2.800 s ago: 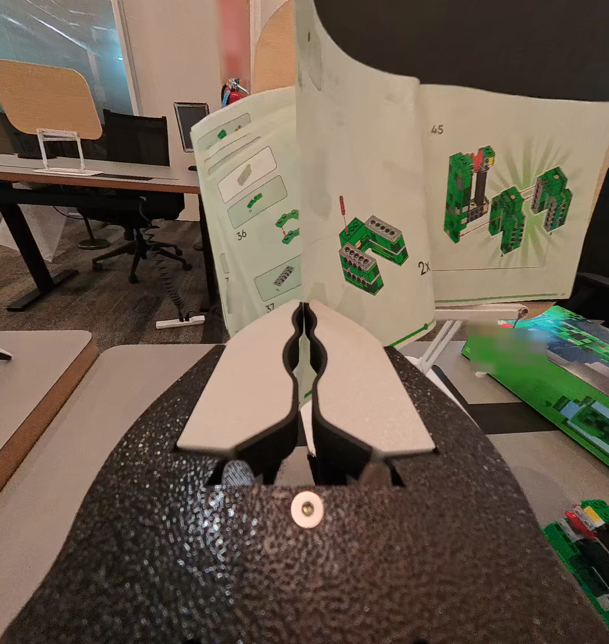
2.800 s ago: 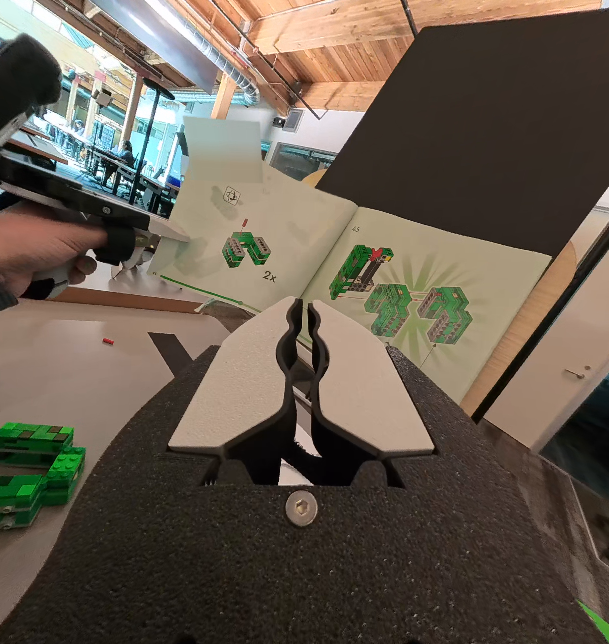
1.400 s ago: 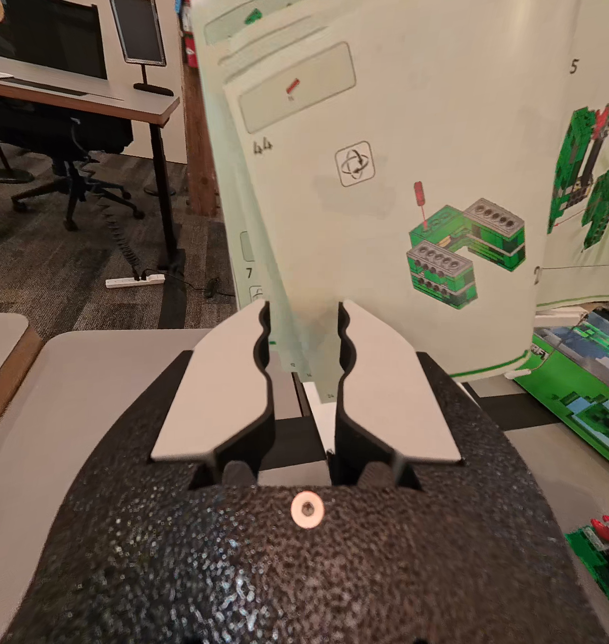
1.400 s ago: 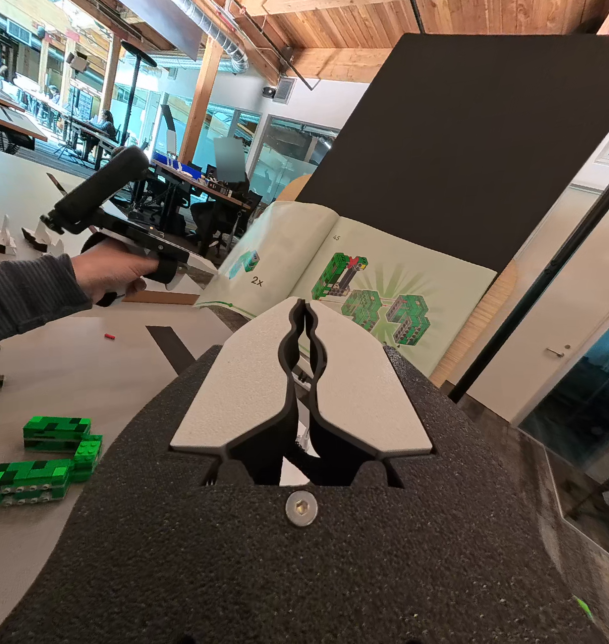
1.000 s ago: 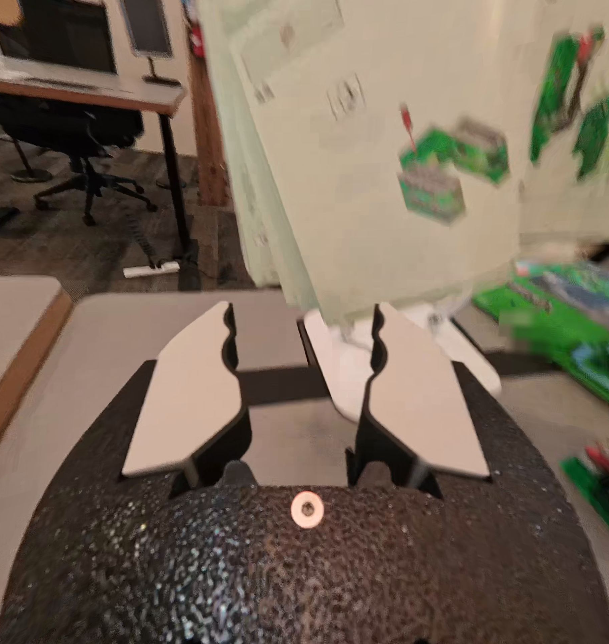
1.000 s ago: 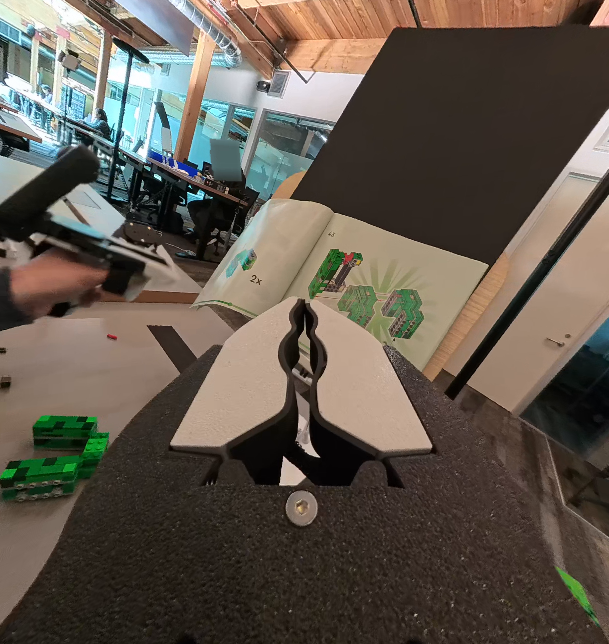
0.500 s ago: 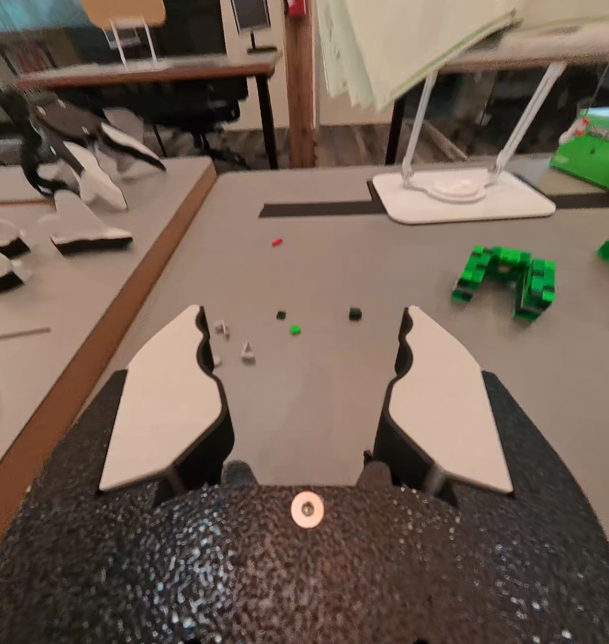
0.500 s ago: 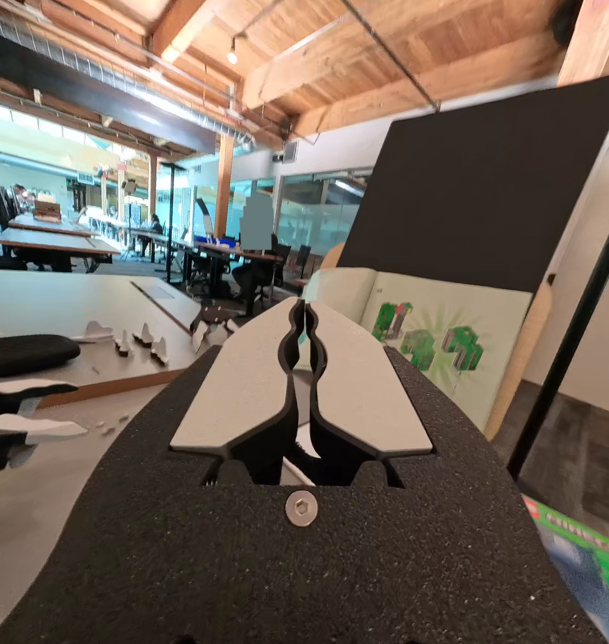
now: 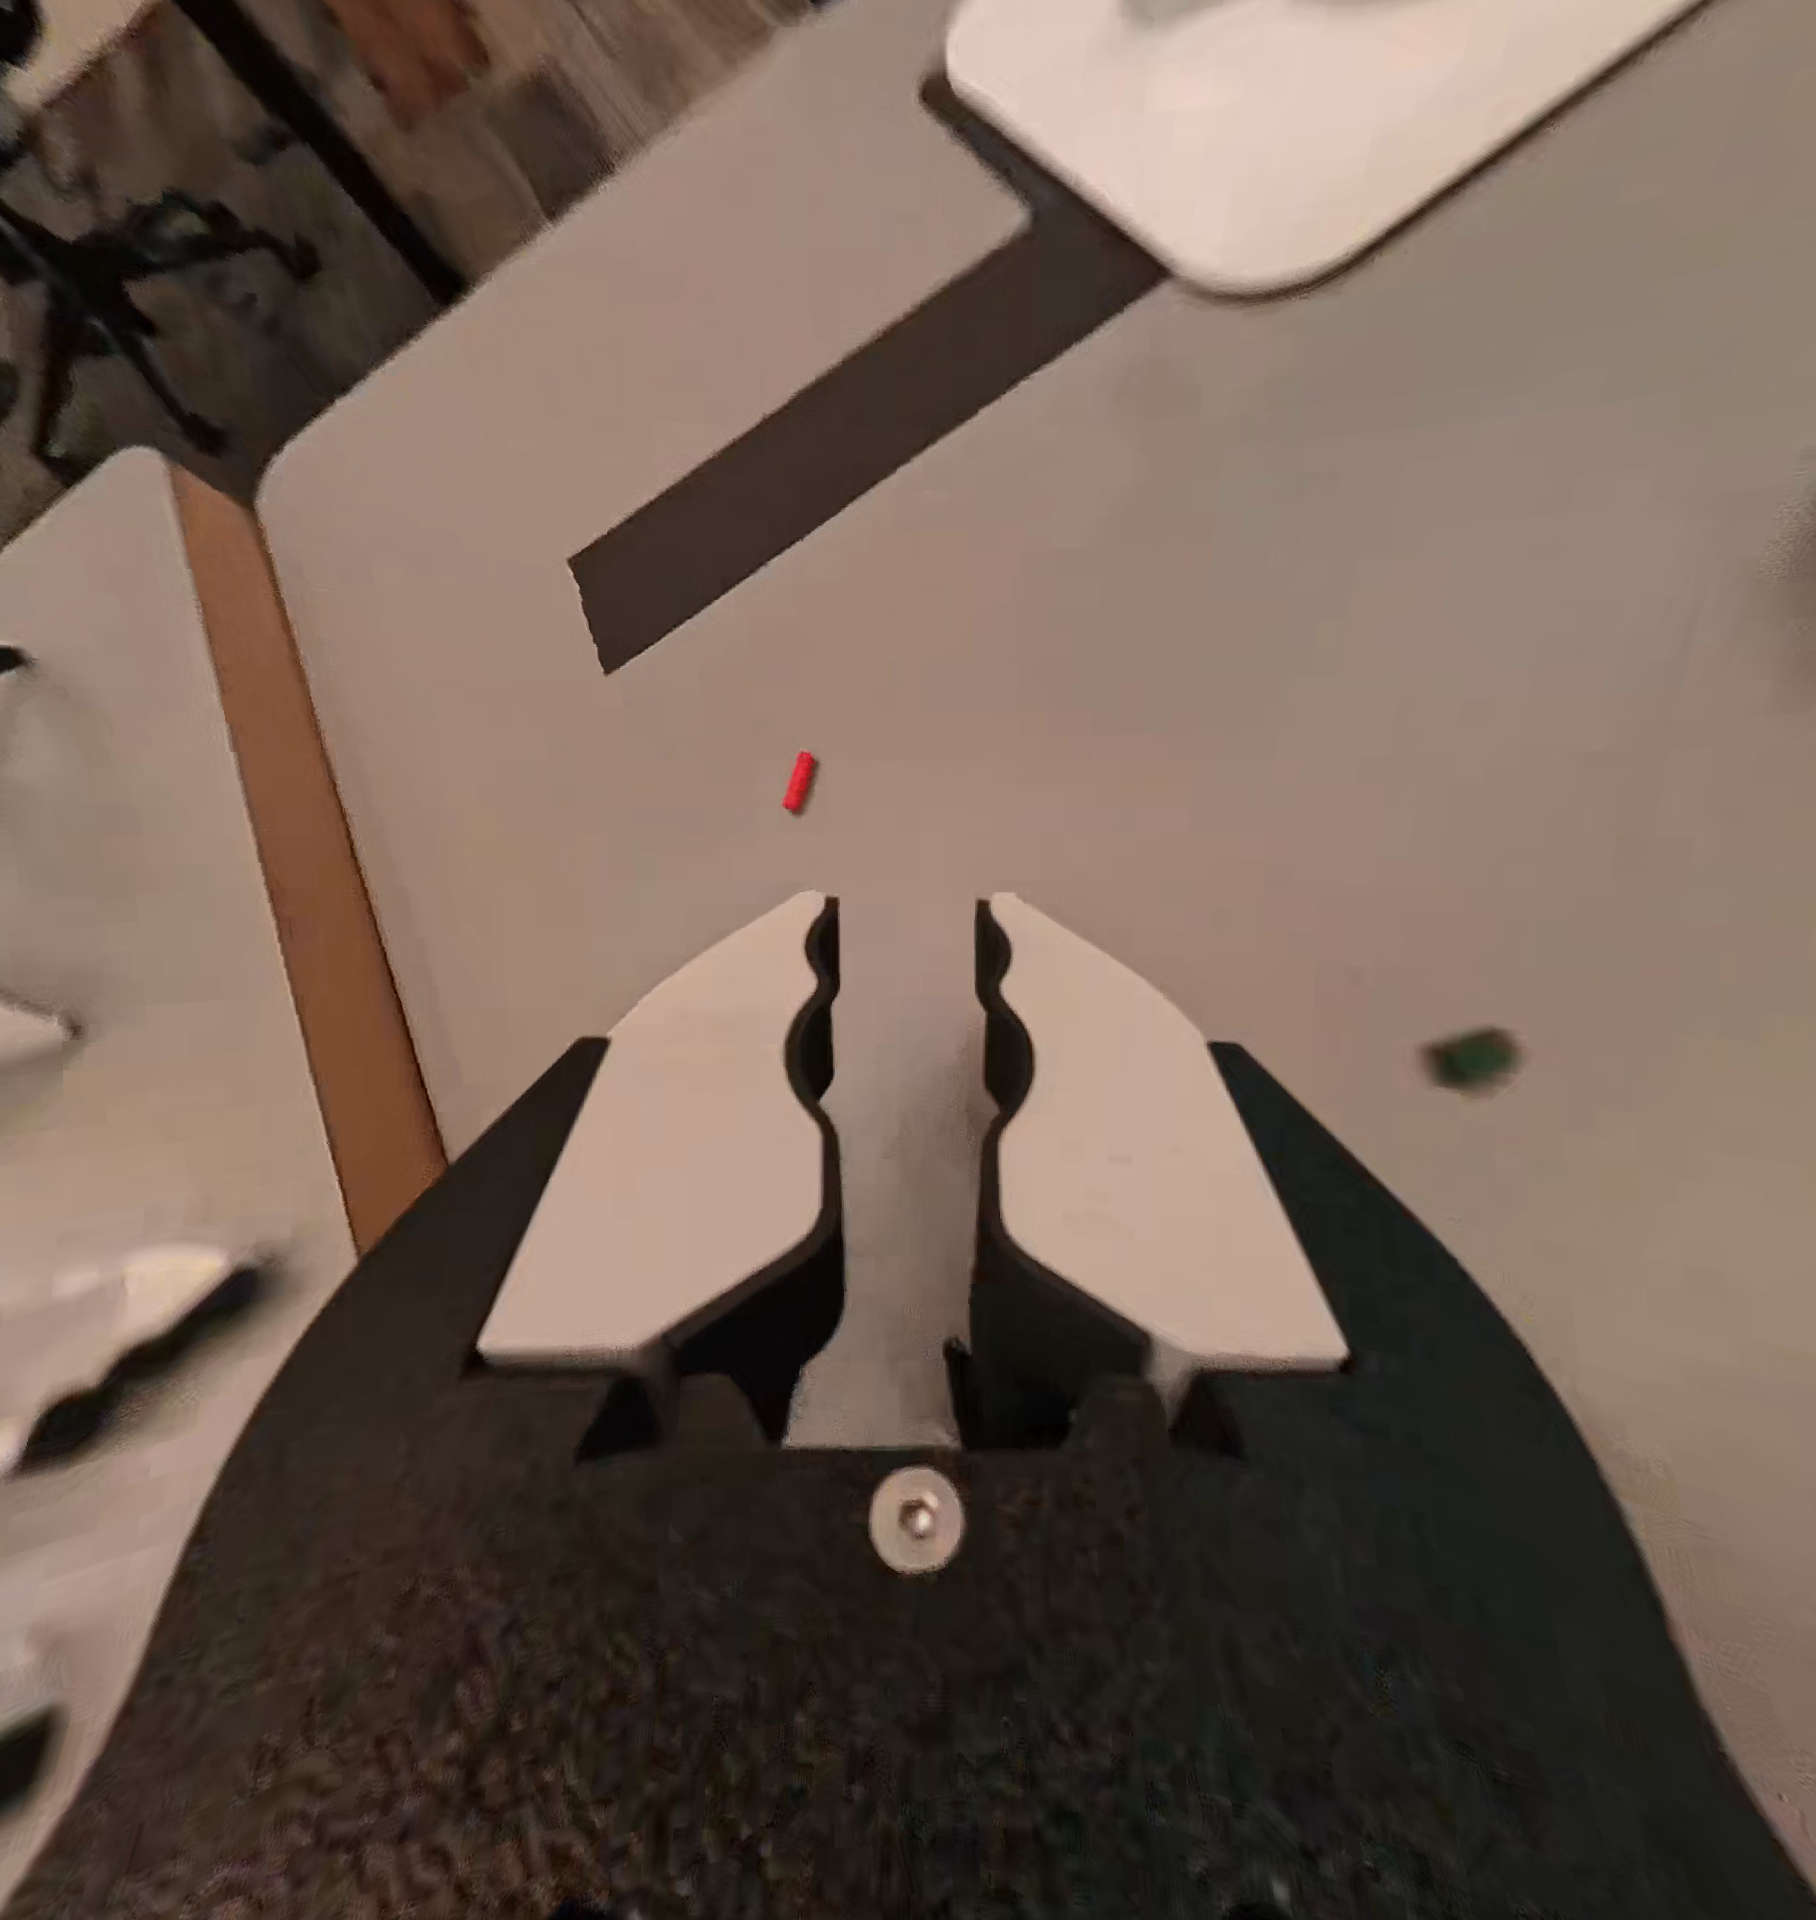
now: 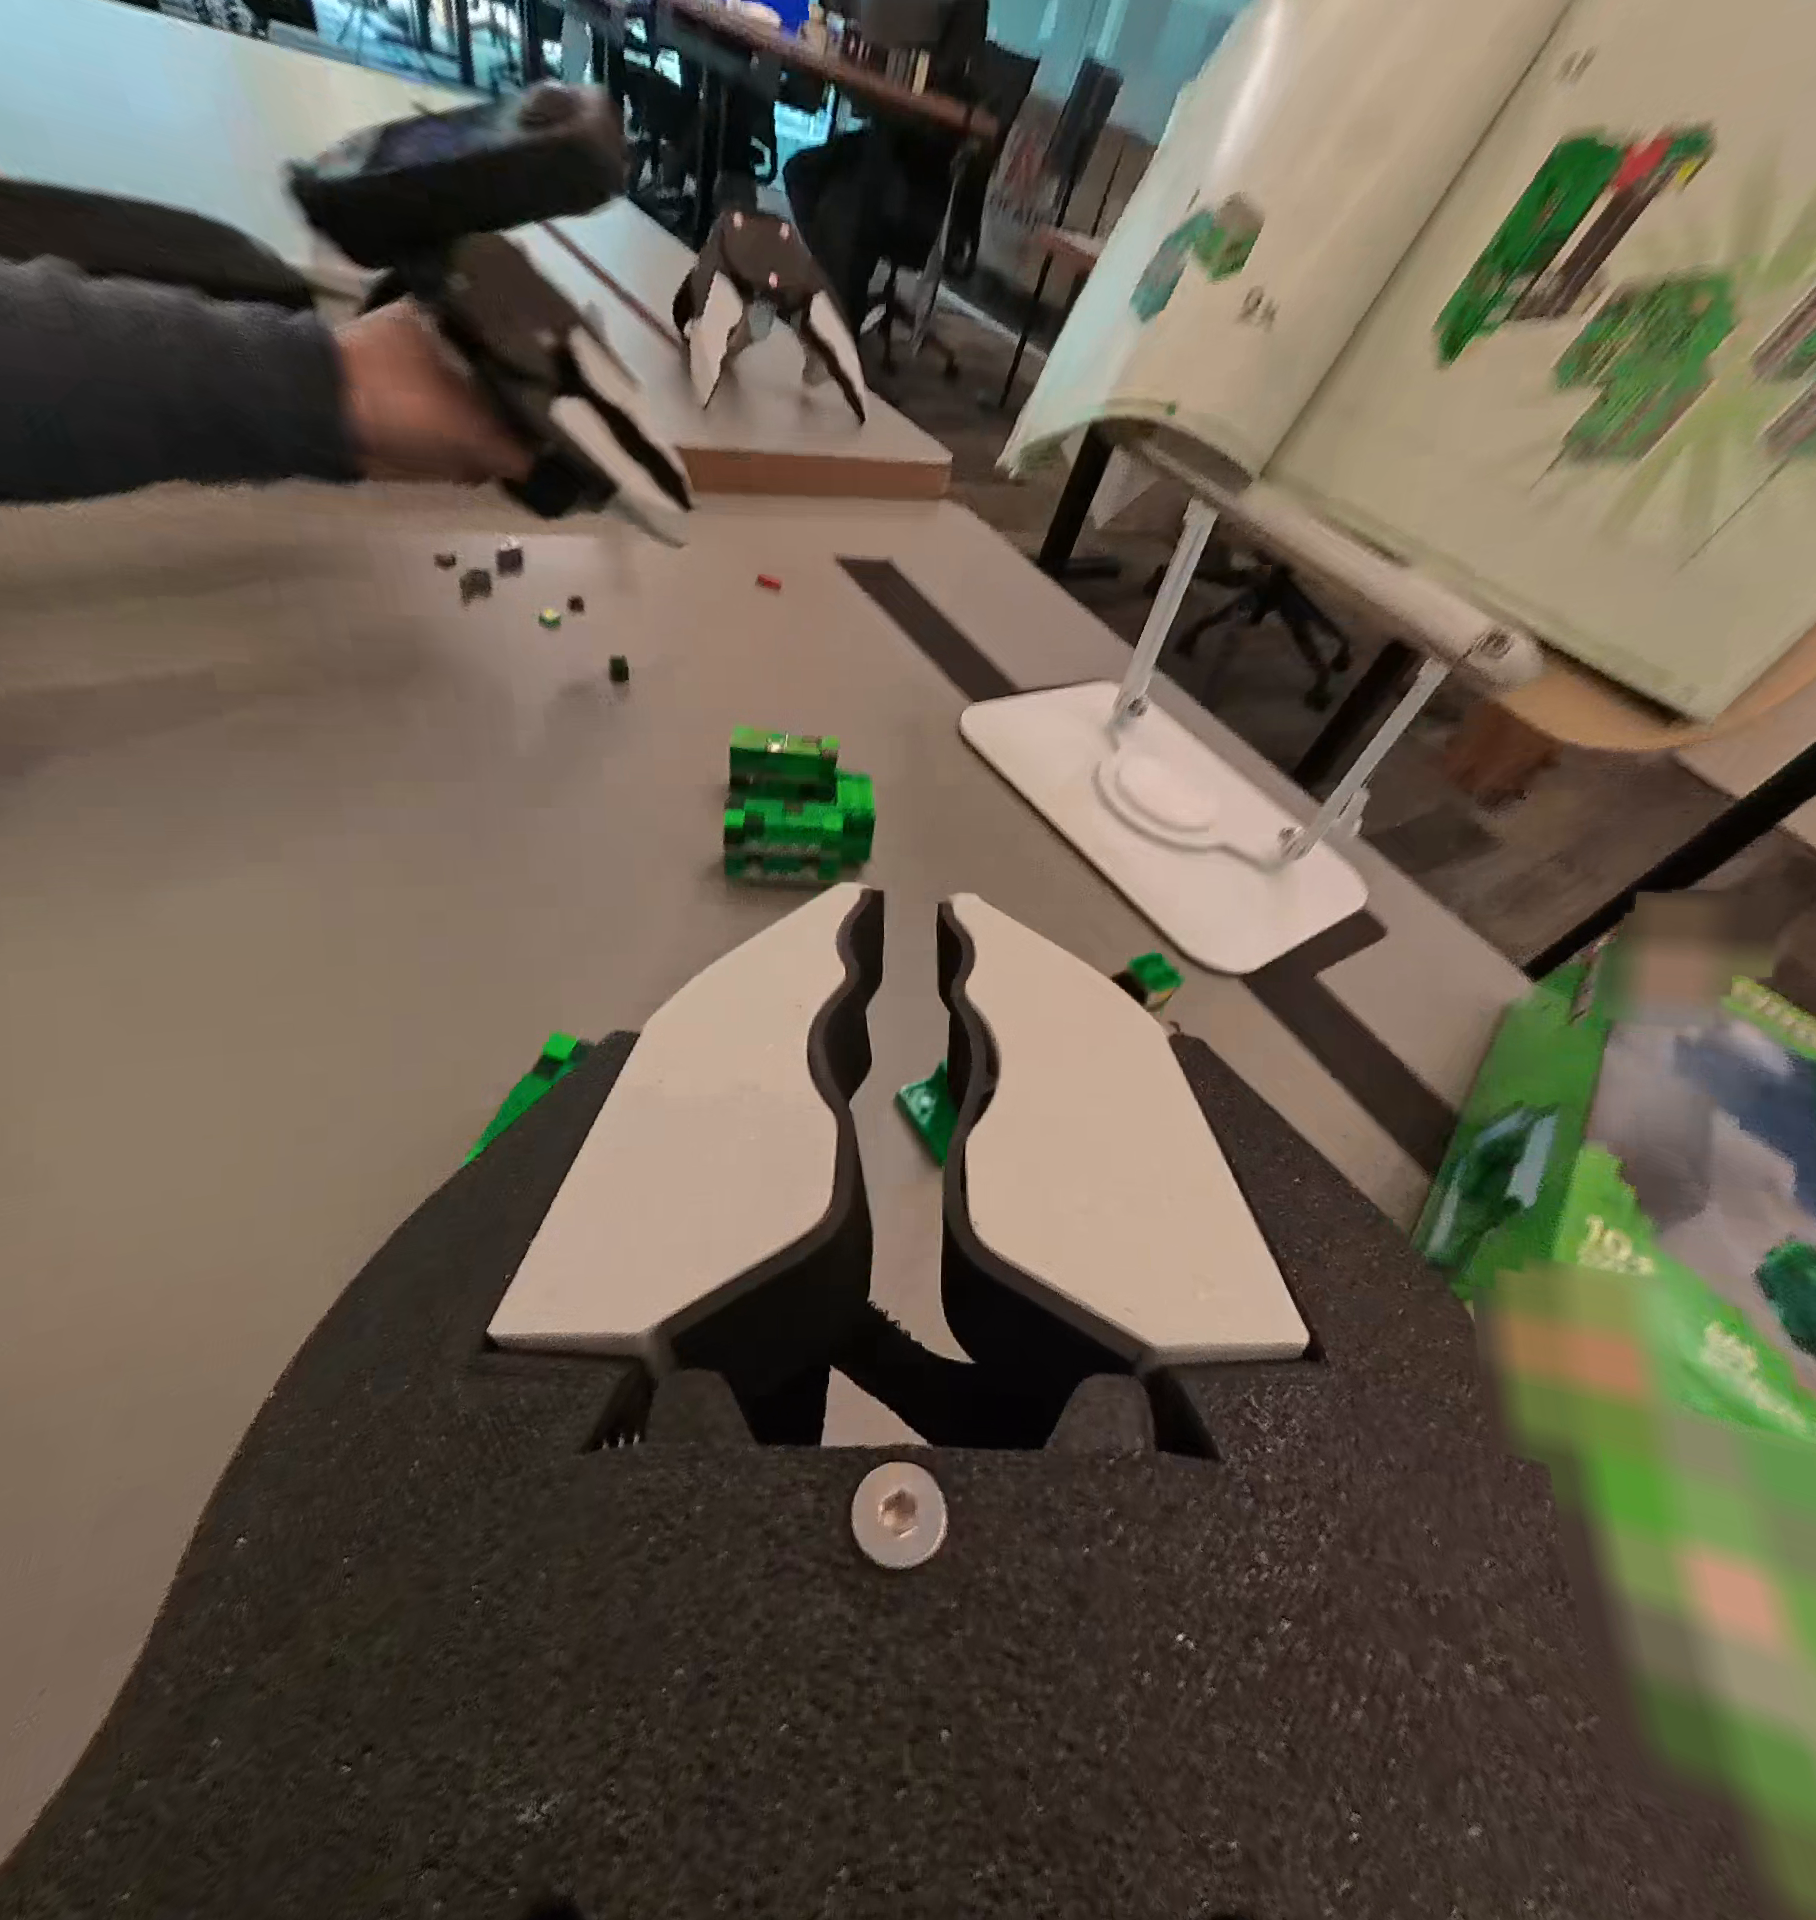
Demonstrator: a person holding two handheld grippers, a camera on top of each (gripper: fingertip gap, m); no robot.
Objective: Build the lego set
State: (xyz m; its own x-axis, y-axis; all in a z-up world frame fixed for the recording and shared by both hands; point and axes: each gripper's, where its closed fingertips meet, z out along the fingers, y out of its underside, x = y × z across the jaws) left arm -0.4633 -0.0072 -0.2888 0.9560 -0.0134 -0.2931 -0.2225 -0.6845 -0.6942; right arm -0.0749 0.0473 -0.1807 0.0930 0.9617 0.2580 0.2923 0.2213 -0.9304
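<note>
Left wrist view showed the left gripper (image 9: pixel 904 904), jaws apart, just short of a red pin (image 9: pixel 799 781) on the table (image 9: pixel 1299 623); seemingly fetching it, needing a small advance. Right gripper (image 10: pixel 909 904) slightly parted, empty, near the green assembly (image 10: pixel 795 805)

Left claw (image 9: pixel 904 904), jaws parted, empty, above grey table (image 9: pixel 1299 644), near small red piece (image 9: pixel 799 781).
</note>
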